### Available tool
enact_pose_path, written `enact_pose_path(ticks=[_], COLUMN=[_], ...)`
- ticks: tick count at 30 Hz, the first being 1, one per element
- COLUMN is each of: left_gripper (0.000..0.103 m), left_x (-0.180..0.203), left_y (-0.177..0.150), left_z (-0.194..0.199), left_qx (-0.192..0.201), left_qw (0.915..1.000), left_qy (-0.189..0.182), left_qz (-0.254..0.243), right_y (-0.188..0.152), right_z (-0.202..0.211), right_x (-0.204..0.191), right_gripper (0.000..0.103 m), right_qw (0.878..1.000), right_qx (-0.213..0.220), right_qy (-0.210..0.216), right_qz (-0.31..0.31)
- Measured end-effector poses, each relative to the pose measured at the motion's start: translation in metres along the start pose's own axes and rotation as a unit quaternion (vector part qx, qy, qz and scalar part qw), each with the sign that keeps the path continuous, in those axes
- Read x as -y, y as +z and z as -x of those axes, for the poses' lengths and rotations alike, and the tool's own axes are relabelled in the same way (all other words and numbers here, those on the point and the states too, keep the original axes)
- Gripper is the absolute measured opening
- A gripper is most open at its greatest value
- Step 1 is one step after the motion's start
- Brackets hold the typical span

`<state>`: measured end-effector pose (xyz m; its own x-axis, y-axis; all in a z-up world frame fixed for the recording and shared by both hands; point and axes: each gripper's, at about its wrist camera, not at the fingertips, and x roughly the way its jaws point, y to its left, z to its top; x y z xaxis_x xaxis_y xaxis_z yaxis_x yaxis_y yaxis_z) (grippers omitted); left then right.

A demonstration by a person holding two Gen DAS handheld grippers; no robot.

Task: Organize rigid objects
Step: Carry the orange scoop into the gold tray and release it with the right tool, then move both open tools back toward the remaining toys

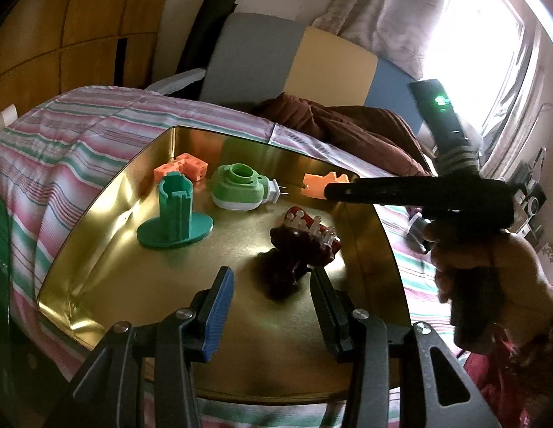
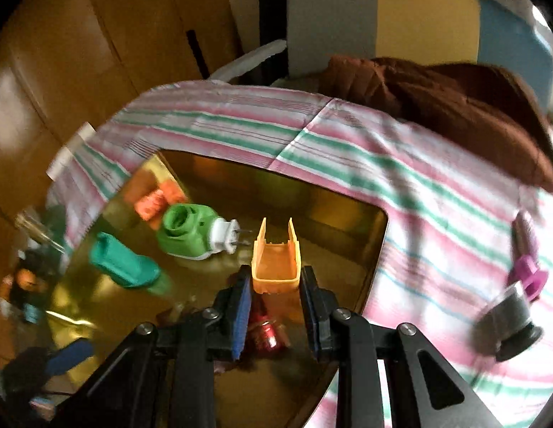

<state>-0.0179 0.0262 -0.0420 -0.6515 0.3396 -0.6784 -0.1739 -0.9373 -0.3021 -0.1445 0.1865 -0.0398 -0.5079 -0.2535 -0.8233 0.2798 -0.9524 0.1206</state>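
A gold tin tray (image 1: 108, 249) lies on a striped bedspread. It holds an orange cube block (image 1: 185, 171), a teal stand (image 1: 174, 214), a green plug-shaped piece (image 1: 239, 187) and a dark red hair claw (image 1: 305, 242). My left gripper (image 1: 271, 278) hovers low over the tray just short of the claw. Its jaws stand apart and the pads touch nothing. My right gripper (image 2: 275, 281) is shut on an orange channel-shaped piece (image 2: 276, 260) and holds it above the tray's right side. The left wrist view shows the right gripper (image 1: 330, 190) coming in from the right with the orange piece (image 1: 317, 185).
A brown garment (image 2: 455, 107) lies at the bed's far side, in front of a grey, yellow and blue headboard (image 2: 419, 18). A purple clip (image 2: 528, 274) and a black cylinder (image 2: 508, 324) rest on the bedspread (image 2: 348, 149) right of the tray. A wooden wardrobe (image 1: 62, 18) stands at the left.
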Motion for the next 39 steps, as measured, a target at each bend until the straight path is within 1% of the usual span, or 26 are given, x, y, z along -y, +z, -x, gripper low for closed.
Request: enact_pose_path(ticks=[2,4,6,7,10,12,13,18,20,24,30,33,39], left_gripper=[0.045,0.045,0.045,0.045,0.045,0.045,0.045,0.045,0.045,0.045,0.045,0.045,0.045], left_x=[0.000,0.001,0.002,0.002,0.003,0.004,0.005,0.011,0.015,0.022,0.031,0.036,0.048], left_y=[0.000,0.000,-0.001,-0.001,-0.001,-0.002,-0.002,-0.004,-0.006,-0.009,-0.012,-0.015,-0.019], left_z=[-0.001,0.000,0.000,0.000,0.002,0.002,0.002,0.003,0.003,0.003,0.003,0.003,0.004], left_qx=[-0.002,-0.001,-0.002,-0.001,0.002,0.001,0.001,-0.001,-0.002,-0.004,-0.005,-0.006,-0.010], left_qw=[1.0000,1.0000,1.0000,1.0000,1.0000,1.0000,1.0000,0.9999,0.9998,0.9994,0.9987,0.9983,0.9969], left_qy=[-0.001,-0.002,-0.002,-0.003,-0.003,-0.004,-0.004,-0.005,-0.004,-0.007,-0.010,-0.014,-0.017], left_qz=[0.000,0.000,-0.001,-0.001,-0.003,-0.004,-0.005,-0.014,-0.021,-0.033,-0.049,-0.057,-0.076], right_y=[0.002,0.003,0.003,0.002,-0.001,-0.006,-0.009,-0.029,-0.039,-0.061,-0.092,-0.109,-0.134], right_z=[-0.002,-0.003,0.001,0.006,0.020,0.029,0.033,0.051,0.056,0.060,0.062,0.064,0.074], right_x=[-0.003,-0.003,-0.003,-0.002,0.004,0.011,0.016,0.036,0.046,0.069,0.107,0.131,0.189], right_gripper=[0.028,0.038,0.044,0.047,0.049,0.054,0.055,0.056,0.059,0.060,0.060,0.060,0.060], right_qw=[1.000,0.999,0.999,0.999,0.998,0.998,0.998,0.998,0.997,0.996,0.992,0.987,0.970], right_qx=[0.004,0.003,0.009,0.016,0.034,0.042,0.046,0.051,0.049,0.036,0.012,-0.006,-0.023], right_qy=[-0.017,-0.034,-0.042,-0.043,-0.042,-0.036,-0.033,-0.034,-0.035,-0.035,-0.055,-0.070,-0.086], right_qz=[0.015,0.022,0.028,0.028,0.016,0.000,-0.010,-0.035,-0.047,-0.074,-0.111,-0.144,-0.227])
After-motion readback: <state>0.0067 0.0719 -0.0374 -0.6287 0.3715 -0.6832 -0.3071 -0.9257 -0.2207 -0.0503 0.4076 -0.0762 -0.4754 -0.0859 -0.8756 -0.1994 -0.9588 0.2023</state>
